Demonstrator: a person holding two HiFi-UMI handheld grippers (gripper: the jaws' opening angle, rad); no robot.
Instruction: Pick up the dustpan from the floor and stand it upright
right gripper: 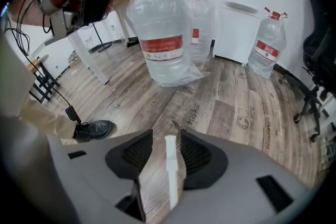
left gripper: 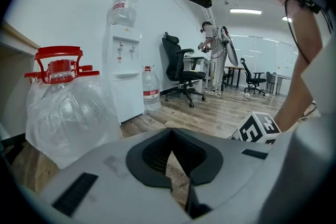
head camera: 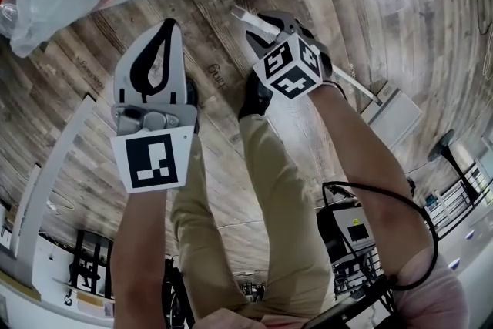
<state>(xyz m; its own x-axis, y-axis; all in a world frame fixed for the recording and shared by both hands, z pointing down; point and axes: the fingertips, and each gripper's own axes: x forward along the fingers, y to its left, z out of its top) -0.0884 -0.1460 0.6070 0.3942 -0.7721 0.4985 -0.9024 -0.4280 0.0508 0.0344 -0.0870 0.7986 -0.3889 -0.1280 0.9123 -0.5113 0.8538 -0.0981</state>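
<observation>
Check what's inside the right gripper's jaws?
A thin white dustpan handle runs between the right gripper's pads, floor showing either side. Its near end disappears under the gripper body.

The floor [right gripper: 236,107] is grey-brown wood grain in planks, with dark printed words here and there. The left tool [head camera: 170,25] is pale grey with black pads, and its marker plate [head camera: 152,159] bears black squares on white. The right tool [right gripper: 166,131] is the same grey and black; its cube [head camera: 289,67] is black-and-white chequered. The dustpan handle [right gripper: 171,170] is white. The far water jugs [right gripper: 163,34] are clear with red caps and red-and-white labels. The trousers [head camera: 277,204] are tan and the shoe [right gripper: 94,129] is black.
</observation>
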